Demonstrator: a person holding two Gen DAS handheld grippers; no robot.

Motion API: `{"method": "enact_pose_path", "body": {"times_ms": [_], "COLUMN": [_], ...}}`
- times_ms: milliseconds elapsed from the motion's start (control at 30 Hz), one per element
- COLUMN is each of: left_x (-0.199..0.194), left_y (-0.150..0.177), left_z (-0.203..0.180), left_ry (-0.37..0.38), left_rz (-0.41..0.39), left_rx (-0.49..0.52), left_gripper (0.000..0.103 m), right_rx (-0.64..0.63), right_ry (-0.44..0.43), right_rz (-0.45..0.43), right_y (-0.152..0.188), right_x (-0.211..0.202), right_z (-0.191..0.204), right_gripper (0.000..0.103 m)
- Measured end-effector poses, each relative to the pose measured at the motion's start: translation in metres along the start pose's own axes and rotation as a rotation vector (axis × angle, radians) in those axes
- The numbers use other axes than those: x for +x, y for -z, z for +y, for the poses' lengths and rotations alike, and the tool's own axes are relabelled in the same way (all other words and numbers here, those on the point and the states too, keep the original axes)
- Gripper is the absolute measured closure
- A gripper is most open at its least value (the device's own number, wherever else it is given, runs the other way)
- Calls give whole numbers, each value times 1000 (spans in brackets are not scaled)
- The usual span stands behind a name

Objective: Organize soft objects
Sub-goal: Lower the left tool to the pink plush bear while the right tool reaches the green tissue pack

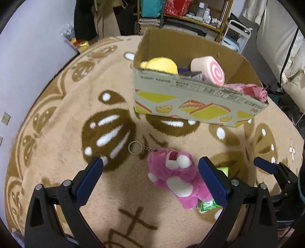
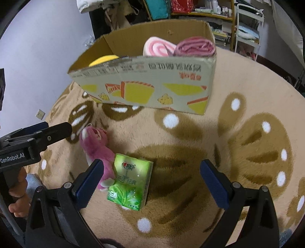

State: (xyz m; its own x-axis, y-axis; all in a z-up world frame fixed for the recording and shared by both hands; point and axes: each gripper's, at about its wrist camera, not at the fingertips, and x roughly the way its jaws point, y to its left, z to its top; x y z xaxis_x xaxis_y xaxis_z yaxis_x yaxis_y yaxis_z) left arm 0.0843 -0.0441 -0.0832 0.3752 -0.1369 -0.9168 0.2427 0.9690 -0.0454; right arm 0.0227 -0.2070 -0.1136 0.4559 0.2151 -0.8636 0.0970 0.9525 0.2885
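Both tools gape empty: left tool (image 1: 150, 179) around the pink plush bear keychain (image 1: 175, 175), right tool (image 2: 151, 179) over the green tissue pack (image 2: 129, 183) on the rug (image 2: 190, 133), near the cardboard box (image 2: 152, 85).

Green plastic tissue pack (image 1: 207, 205): largely hidden in the left wrist view behind the pink plush bear keychain (image 1: 176, 177) and a claw finger. Yellow plush toy (image 2: 103, 59): mostly concealed by the printed cardboard box (image 2: 152, 85) wall in the right wrist view. Purple item (image 1: 184, 70) inside the box: too little exposed to identify. Shelf bottles (image 1: 205, 11): too small to read.
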Motion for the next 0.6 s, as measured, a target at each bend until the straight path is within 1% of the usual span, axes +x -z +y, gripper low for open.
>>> {"method": "enact_pose_path", "body": {"times_ms": [200,333,533,600], "left_x": [19,33,45,50], "left_y": [1,1,1,2], "left_z": [-6,-8,-8,-9], "left_ry": [5,-17,9,1], "left_rz": [55,98,137,155], "left_rx": [11,15,3,9], "left_gripper": [4,4,4,4], "right_rx": [9,18,3,8], "right_ry": [2,-4,-12,-13], "right_rz": [38,69,108,114], "right_y": [-1,-1,2,1], "right_x": [13,27,40,42], "right_z": [-2,-1,4,4], "right_gripper": [0,0,0,0]}}
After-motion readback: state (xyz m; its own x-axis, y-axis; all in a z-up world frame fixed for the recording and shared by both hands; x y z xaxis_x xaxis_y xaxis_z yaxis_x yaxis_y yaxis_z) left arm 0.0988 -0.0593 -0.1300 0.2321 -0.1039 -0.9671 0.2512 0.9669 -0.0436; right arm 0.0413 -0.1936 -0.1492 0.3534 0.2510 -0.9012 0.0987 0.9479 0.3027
